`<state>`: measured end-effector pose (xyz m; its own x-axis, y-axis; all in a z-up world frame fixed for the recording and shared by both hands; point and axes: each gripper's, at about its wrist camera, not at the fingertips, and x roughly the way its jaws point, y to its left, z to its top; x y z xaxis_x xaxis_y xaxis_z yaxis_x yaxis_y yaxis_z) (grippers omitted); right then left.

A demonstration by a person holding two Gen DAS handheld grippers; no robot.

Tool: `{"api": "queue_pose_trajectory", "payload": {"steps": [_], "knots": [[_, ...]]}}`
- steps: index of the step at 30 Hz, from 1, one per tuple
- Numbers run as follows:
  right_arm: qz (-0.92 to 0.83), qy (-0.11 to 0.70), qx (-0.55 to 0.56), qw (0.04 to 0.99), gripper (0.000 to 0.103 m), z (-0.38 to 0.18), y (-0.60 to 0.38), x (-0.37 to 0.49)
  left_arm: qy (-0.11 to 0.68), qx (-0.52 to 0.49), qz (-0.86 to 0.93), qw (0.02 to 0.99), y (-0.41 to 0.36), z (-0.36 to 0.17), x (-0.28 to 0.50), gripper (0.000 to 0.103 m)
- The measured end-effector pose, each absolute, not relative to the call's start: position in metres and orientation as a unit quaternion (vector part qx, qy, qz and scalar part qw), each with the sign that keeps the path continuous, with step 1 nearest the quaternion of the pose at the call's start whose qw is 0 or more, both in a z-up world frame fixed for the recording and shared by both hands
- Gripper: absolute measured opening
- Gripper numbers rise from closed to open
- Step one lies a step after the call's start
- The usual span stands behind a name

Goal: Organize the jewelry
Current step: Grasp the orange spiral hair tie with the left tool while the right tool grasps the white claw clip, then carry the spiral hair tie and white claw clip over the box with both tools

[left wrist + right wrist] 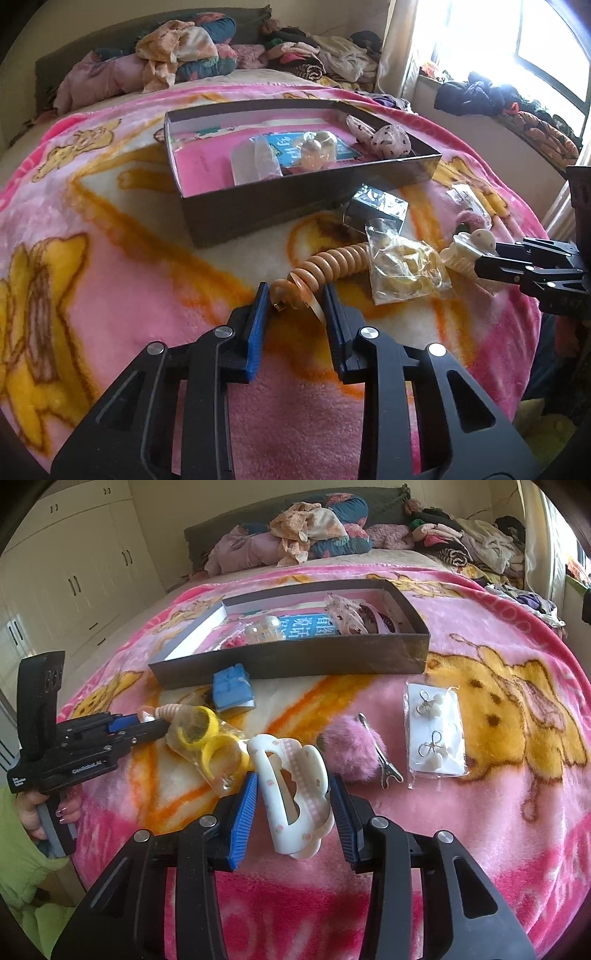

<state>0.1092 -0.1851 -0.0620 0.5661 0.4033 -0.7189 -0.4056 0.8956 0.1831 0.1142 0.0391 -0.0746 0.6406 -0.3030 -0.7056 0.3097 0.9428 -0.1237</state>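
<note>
- Blue-padded left gripper (295, 299) is closed on the near end of an orange coil bracelet (332, 264) lying on the pink blanket (129, 288).
- Right gripper (293, 797) clamps a white hair claw (291, 794).
- Just beyond lie a bag of yellow rings (210, 738), a pink pom clip (351, 749) and an earring card (436, 731).
- Farther back, the dark box (295, 661) already holds several items.

A home bedroom: a bed (480, 812) under a pink cartoon blanket (129, 295) fills the frame, crumpled clothes (177, 48) heaped at top, white wardrobe doors (74, 572) upper left, bright window (535, 44) upper right.
</note>
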Motion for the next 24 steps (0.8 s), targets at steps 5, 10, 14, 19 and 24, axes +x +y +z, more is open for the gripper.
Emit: {"api": "queue_pose_trajectory", "payload": {"steps": [5, 10, 14, 19, 24], "knots": [[0.233, 0.394, 0.003, 0.889, 0.038, -0.053, -0.183, 0.107, 0.380, -0.003, -0.168, 0.910, 0.043, -0.068, 0.113, 0.019], [0.233, 0.387, 0.006, 0.892, 0.038, -0.046, -0.183, 0.109, 0.368, -0.008, -0.169, 0.914, 0.046, -0.057, 0.111, 0.019], [0.234, 0.383, 0.007, 0.894, 0.038, -0.042, -0.181, 0.110, 0.358, -0.013, -0.167, 0.919, 0.047, -0.047, 0.111, 0.019], [0.232, 0.377, 0.010, 0.897, 0.038, -0.034, -0.179, 0.116, 0.340, -0.016, -0.160, 0.927, 0.043, -0.032, 0.118, 0.019], [0.228, 0.367, 0.011, 0.902, 0.038, -0.024, -0.180, 0.123, 0.329, -0.022, -0.157, 0.931, 0.036, -0.021, 0.130, 0.019]]}}
